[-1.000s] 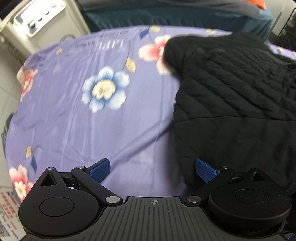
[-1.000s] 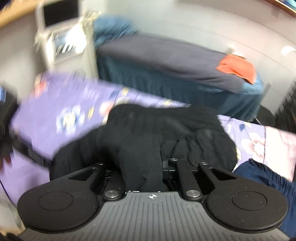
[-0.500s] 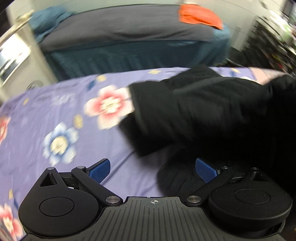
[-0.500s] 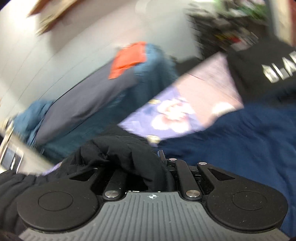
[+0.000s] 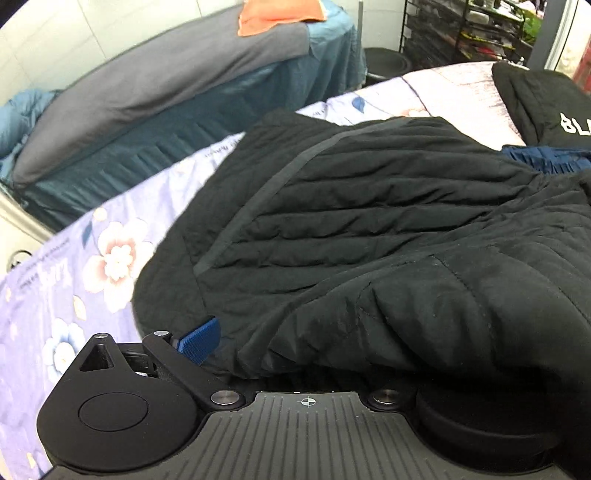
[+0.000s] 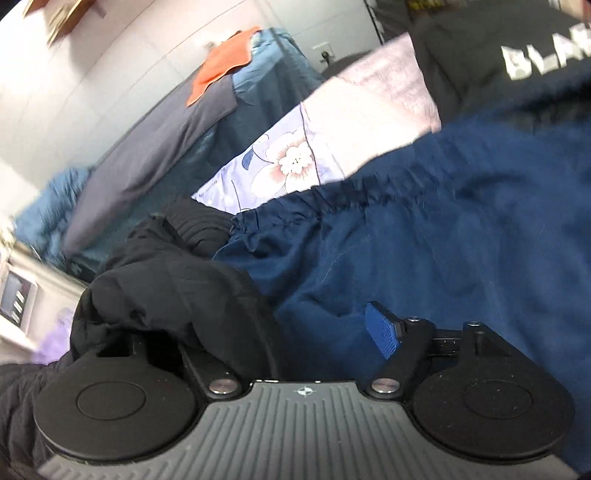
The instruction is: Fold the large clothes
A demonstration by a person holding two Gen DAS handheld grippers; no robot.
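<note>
A black quilted jacket (image 5: 369, 221) lies on the purple floral sheet (image 5: 74, 280). A fold of it drapes over the near right of the left wrist view. My left gripper (image 5: 304, 338) is open at the jacket's near edge. Its left blue pad (image 5: 199, 341) shows; jacket cloth hides the right finger. In the right wrist view my right gripper (image 6: 295, 332) has its jaws opening. A bunch of the jacket (image 6: 166, 288) still lies over its left finger. The right blue pad (image 6: 382, 334) stands free of the cloth, above a navy garment (image 6: 443, 240).
A black garment with white lettering (image 5: 546, 107) lies at the far right of the sheet, beside the navy garment (image 5: 546, 157). Behind stands a second bed (image 5: 147, 85) with a grey cover and an orange cloth (image 5: 277, 16). A dark shelf rack (image 5: 461, 33) is at the back right.
The right gripper, shut on jacket cloth before, has swung over to the navy garment, come down and parted its jaws. The left gripper has slid right, from bare sheet to under the jacket's edge.
</note>
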